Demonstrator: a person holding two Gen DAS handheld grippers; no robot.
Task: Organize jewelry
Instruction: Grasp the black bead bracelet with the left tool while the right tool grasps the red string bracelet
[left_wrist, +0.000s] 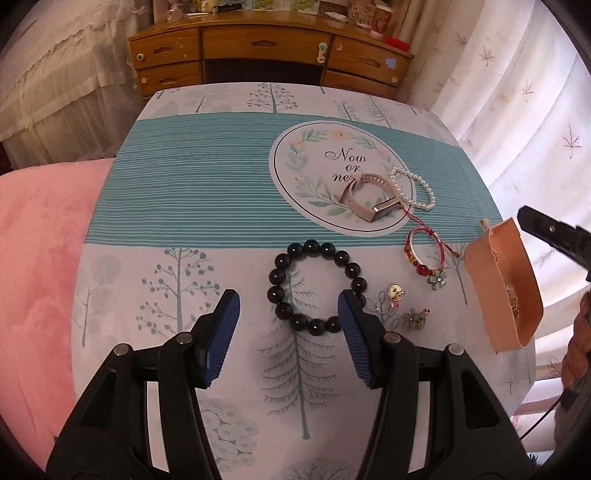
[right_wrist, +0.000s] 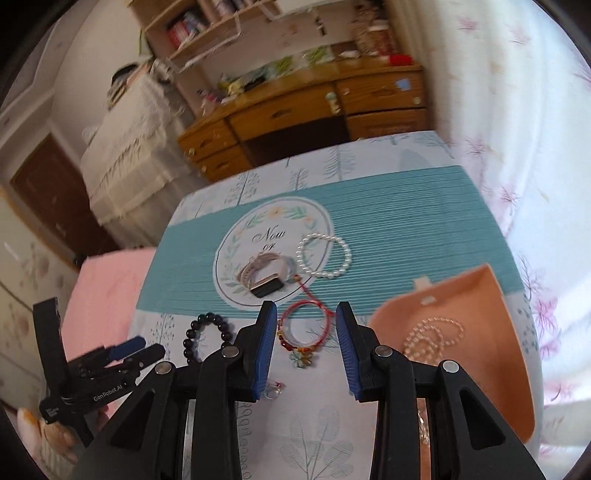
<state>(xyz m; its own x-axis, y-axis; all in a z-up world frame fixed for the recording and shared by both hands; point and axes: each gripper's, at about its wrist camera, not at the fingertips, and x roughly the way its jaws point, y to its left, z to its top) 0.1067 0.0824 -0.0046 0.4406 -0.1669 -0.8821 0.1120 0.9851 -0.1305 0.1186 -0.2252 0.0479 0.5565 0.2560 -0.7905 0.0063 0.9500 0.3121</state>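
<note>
A black bead bracelet (left_wrist: 317, 287) lies on the tree-print cloth just beyond my open, empty left gripper (left_wrist: 289, 308). Beyond it lie a red string bracelet (left_wrist: 426, 255), a beige watch (left_wrist: 369, 199), a white pearl bracelet (left_wrist: 413, 187) and two small charms (left_wrist: 404, 306). A peach tray (left_wrist: 504, 286) at the right holds a pearl necklace (right_wrist: 432, 338). My right gripper (right_wrist: 306, 320) is open and empty above the red string bracelet (right_wrist: 303, 332), with the peach tray (right_wrist: 480, 306) to its right. The watch (right_wrist: 264, 277), pearl bracelet (right_wrist: 324, 255) and black bracelet (right_wrist: 207, 334) lie beyond.
The cloth-covered table (left_wrist: 184, 184) has a pink cushion (left_wrist: 37, 258) at its left. A wooden desk with drawers (left_wrist: 266, 55) stands behind. White curtains (left_wrist: 517, 110) hang at the right. The left gripper also shows in the right wrist view (right_wrist: 125, 349), low left.
</note>
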